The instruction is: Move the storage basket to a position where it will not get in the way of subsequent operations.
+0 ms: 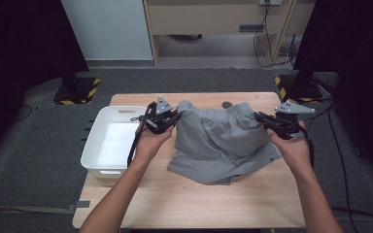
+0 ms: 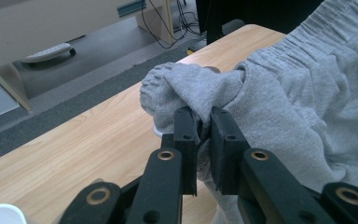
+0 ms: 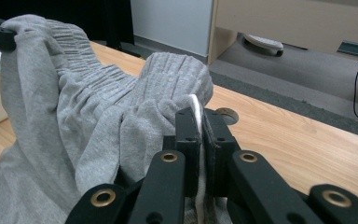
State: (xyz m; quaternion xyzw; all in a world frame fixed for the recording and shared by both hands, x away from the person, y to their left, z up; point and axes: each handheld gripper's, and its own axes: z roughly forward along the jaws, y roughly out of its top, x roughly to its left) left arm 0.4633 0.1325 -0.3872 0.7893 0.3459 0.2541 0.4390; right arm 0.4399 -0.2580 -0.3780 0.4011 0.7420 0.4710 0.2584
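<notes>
A pair of grey shorts [image 1: 218, 143] hangs by its elastic waistband over the wooden table [image 1: 184, 204], the legs still resting on the wood. My left gripper [image 1: 175, 118] is shut on the waistband's left corner; in the left gripper view the jaws pinch bunched grey fabric [image 2: 191, 93], with my left gripper [image 2: 204, 119] closed tight on it. My right gripper [image 1: 260, 118] is shut on the waistband's right corner, and the right gripper view shows my right gripper [image 3: 201, 120] clamping the cloth [image 3: 172, 74] with a white inner edge between the pads.
A white plastic bin [image 1: 111, 141] stands at the table's left edge, beside my left hand. A small round cable hole [image 1: 227, 104] sits near the table's far edge. Stand bases with yellow-black tape [image 1: 77, 92] lie on the carpet beyond the table.
</notes>
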